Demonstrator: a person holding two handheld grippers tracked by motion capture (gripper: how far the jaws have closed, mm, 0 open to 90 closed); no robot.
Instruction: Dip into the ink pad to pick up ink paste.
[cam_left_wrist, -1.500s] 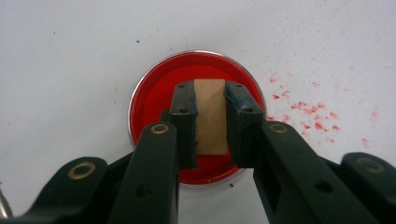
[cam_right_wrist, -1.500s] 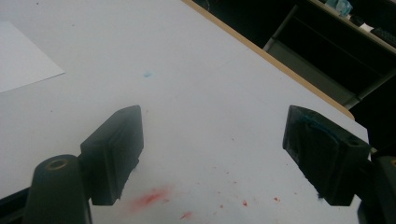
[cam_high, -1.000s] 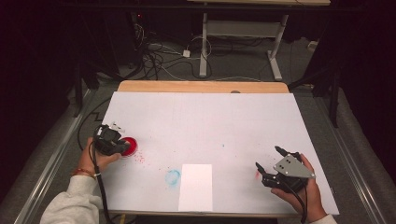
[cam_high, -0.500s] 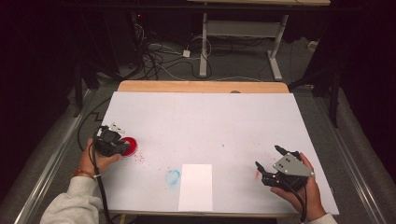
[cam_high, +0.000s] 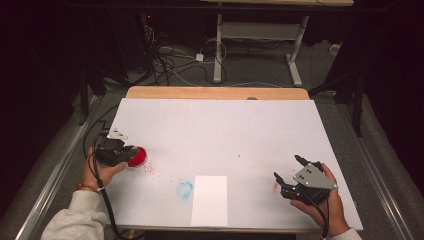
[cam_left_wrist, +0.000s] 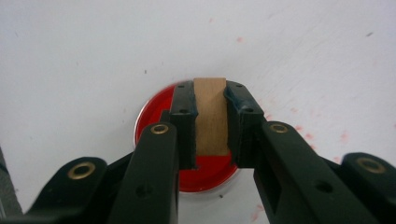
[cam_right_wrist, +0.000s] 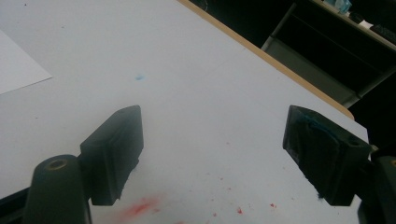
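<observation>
Left gripper (cam_left_wrist: 211, 116): we see the jaws clamped on a tan wooden block (cam_left_wrist: 211, 114), likely a stamp, held upright with its lower end over the red ink dish (cam_left_wrist: 154, 114) directly beneath the fingertips. We cannot tell whether the block's face touches the ink. In the high view the left gripper (cam_high: 131, 151) sits over the same red dish (cam_high: 138, 157).

Right gripper (cam_right_wrist: 212, 154): jaws wide apart, nothing between them, hovering over bare white table sheet (cam_right_wrist: 187, 70) with red smears just below the pads.

White paper (cam_high: 210, 200) lies well to the right of the left gripper, a blue smudge (cam_high: 184, 190) just beside it.

We judge the step as inking. To do it well: we keep the block square to the dish, press down evenly, lift straight up, avoid dragging, and carry it level toward the paper so no drips add to the red specks
</observation>
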